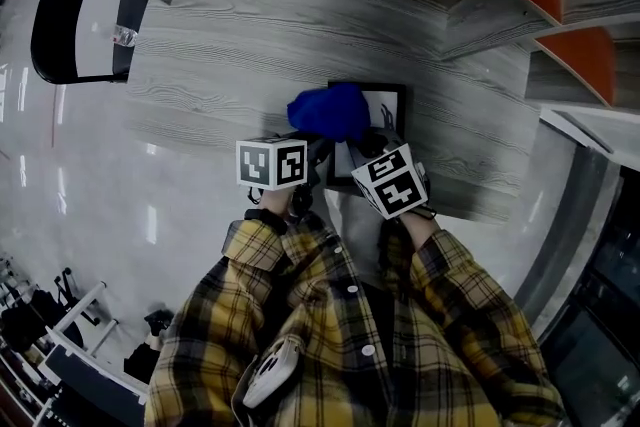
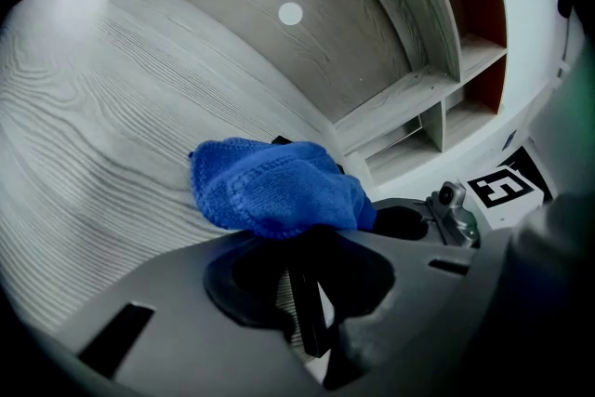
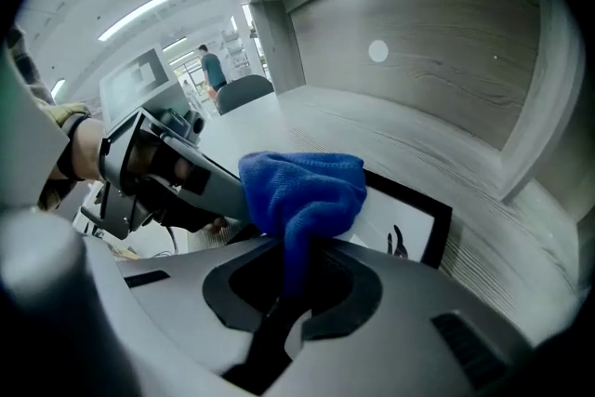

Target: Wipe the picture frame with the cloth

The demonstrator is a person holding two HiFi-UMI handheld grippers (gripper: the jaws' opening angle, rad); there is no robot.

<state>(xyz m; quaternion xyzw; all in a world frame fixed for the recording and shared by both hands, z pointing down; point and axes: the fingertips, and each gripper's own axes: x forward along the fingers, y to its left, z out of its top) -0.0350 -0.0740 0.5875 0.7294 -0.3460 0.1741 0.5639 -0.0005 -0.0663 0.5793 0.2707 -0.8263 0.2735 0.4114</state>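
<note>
Bunching at the centre of both gripper views, the blue cloth (image 3: 302, 191) was pinched by both tools. The right gripper (image 3: 290, 270) was closed on a hanging fold, and the left gripper (image 2: 309, 246) appeared drawn shut with the wad at its tips. The picture frame (image 3: 395, 223) was laid flat on the wood-grain desk (image 1: 250, 45), just beneath the cloth and extending right of it, its long side running away from the person. The right gripper was judged nearer to it.
</note>
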